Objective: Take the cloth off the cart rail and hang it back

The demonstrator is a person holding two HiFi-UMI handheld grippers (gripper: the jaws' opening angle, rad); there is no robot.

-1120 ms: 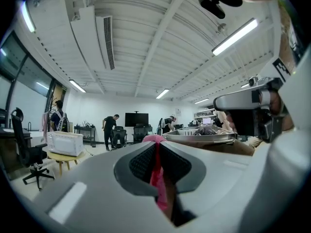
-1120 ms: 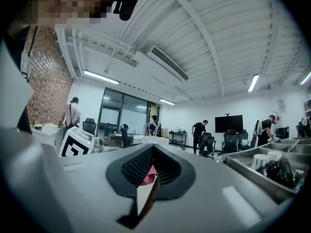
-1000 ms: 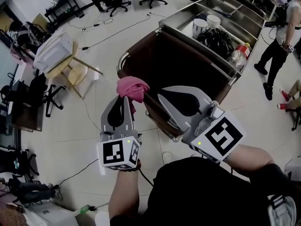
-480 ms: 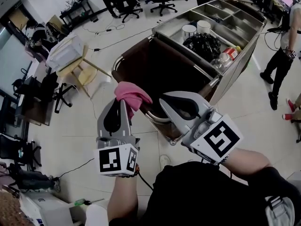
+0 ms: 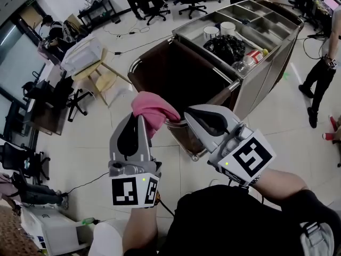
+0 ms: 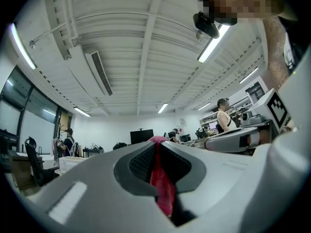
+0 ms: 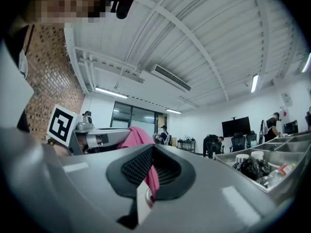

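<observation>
Head cam: above & behind both tools, steeply down, wide lens. Left gripper point(image 5: 139, 122) & right gripper point(image 5: 191, 115) sit close under it, cart point(image 5: 256, 89) just past their tips.

Left gripper cam: at the tool's rear, v. close to its own jaws, looks along them, tilted up, so mostly ceiling point(image 6: 146, 42).

Right gripper cam: same setup.

Shared: pink cloth point(image 5: 154, 108) at the tips in all 3 views. Each gripper cam catches the other tool alongside. Head & right gripper views both show the cart's trays.

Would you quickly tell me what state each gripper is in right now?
Left gripper: closed, holding the pink cloth.
Right gripper: closed on another part of the pink cloth.
</observation>
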